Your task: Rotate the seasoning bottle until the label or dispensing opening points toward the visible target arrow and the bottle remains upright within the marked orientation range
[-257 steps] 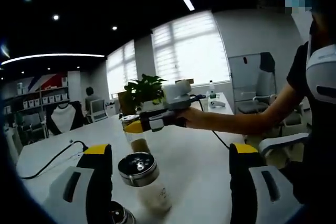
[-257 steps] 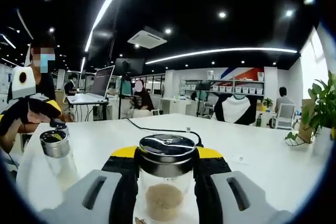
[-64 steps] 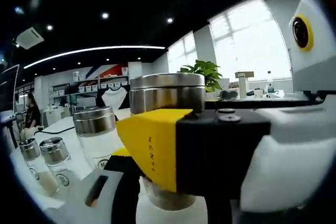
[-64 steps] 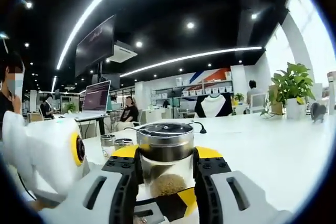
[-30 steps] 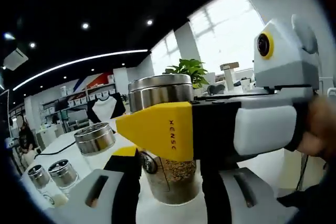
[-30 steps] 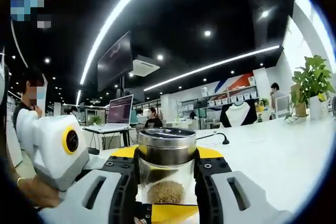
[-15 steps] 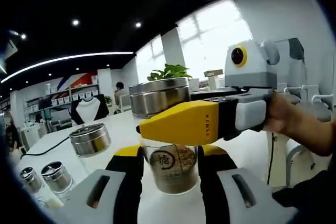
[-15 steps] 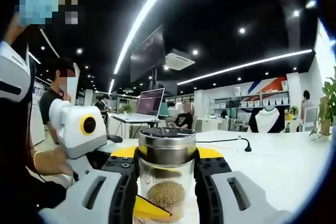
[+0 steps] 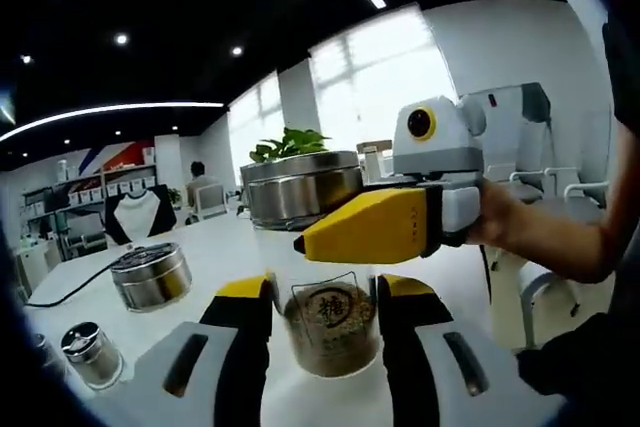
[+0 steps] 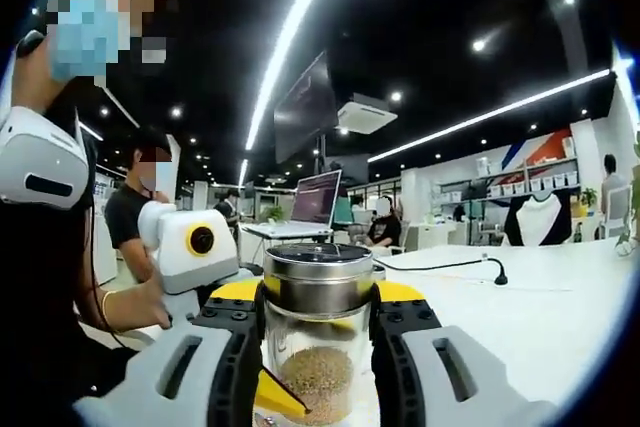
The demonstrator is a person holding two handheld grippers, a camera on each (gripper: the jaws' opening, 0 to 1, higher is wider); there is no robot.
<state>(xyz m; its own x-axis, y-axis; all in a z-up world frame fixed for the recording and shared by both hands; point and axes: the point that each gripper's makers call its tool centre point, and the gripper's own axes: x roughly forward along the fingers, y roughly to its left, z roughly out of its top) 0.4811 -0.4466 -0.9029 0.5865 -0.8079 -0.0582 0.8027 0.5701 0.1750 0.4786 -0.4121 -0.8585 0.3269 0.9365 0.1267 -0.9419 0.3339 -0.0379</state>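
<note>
My left claw (image 9: 322, 322) has its yellow-tipped jaws on either side of the seasoning bottle (image 9: 322, 297); whether they actually press the glass I cannot tell. The bottle stands upright on the white worktop (image 9: 470, 277), a clear jar with brown granules in its lower part, a round dark mark on the glass facing the left gripper view, and a steel lid on top. My right claw (image 10: 318, 342) pinches the same bottle (image 10: 318, 332) just under the lid, its black and yellow jaws pressed to the glass on both sides. In the left gripper view that right claw (image 9: 365, 227) comes in from the right, its yellow jaw crossing the bottle beneath the lid, with my hand (image 9: 500, 227) behind it. In the right gripper view the left claw (image 10: 270, 387) shows as a yellow tip low behind the glass, its white body further to the left.

Beyond the bottle, in the left gripper view, a second jar with a steel lid (image 9: 150, 275) stands near on the left, and a smaller shaker (image 9: 90, 352) sits lower left. Farther back a black cable (image 10: 450, 265) runs over the worktop, a potted plant (image 9: 290, 144) stands by bright windows, and an open laptop (image 10: 315, 202) sits on a far desk.
</note>
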